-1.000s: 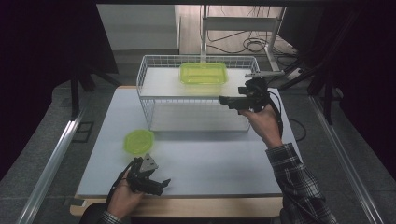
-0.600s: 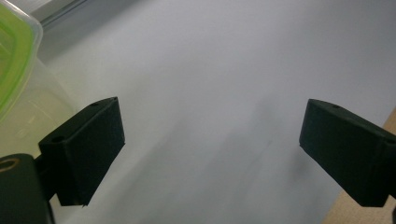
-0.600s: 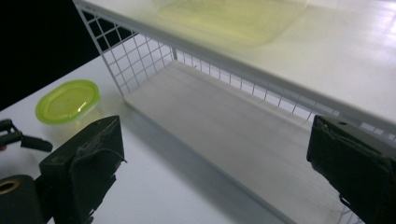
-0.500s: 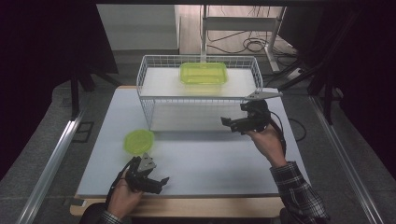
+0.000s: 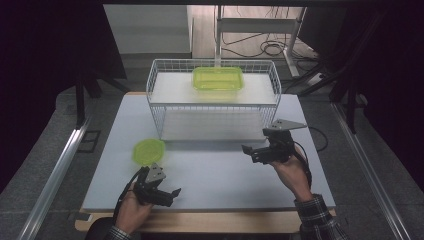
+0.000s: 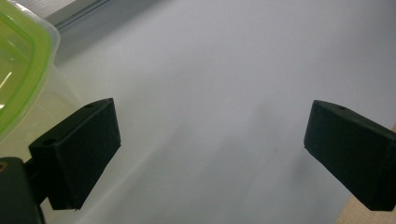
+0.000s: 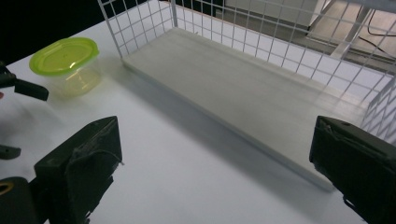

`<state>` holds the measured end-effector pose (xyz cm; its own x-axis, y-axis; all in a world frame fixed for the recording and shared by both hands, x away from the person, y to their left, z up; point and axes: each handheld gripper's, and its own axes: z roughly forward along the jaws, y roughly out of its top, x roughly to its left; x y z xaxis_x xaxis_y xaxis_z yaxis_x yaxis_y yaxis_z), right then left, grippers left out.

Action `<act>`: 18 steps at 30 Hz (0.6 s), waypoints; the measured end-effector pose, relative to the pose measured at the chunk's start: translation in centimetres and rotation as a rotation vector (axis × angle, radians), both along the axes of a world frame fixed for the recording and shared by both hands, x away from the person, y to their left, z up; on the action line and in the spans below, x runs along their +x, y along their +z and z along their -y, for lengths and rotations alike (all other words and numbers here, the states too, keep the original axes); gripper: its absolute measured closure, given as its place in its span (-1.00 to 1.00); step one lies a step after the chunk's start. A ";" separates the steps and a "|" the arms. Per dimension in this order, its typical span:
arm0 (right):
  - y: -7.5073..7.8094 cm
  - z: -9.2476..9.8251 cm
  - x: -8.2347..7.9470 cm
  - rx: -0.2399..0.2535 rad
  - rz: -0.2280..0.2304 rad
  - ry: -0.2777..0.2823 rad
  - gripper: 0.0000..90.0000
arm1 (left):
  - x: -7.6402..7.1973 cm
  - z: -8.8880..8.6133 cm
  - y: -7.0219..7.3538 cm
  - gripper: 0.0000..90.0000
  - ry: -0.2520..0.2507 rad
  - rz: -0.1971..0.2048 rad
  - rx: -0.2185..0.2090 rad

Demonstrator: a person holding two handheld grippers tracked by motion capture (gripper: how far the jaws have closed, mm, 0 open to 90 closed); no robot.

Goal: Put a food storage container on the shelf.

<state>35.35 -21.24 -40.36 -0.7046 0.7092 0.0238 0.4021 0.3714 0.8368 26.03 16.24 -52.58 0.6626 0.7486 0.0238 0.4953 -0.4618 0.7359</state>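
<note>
We are seeing the small round container (image 6: 18, 70) cut off at the frame edge in the left gripper view, just beside our left gripper (image 5: 162, 192), whose jaws are standing wide and empty. Our right gripper (image 5: 255, 151) is holding nothing; its jaws have just been opening to full width. The wire rack (image 5: 155, 107) is rising behind it, carrying the rectangular container (image 5: 218, 78) on top. Bare table (image 5: 220, 175) is lying open between our 2 grippers.
</note>
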 end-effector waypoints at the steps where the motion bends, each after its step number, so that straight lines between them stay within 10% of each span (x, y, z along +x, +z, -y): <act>1: -0.3 0.2 -0.3 0.003 -0.001 -0.003 -0.95 | 0.0 0.0 0.0 -0.92 0.002 -0.003 -0.001; 18: -4.6 1.7 -3.0 -0.020 -0.003 -0.036 -0.95 | -0.1 0.2 0.0 -0.93 -0.005 0.010 0.023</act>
<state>32.36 -22.92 -44.97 -0.6786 0.7344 0.0116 0.4180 0.3731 0.8283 25.88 16.00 -52.59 0.6662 0.7443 0.0480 0.4853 -0.4814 0.7299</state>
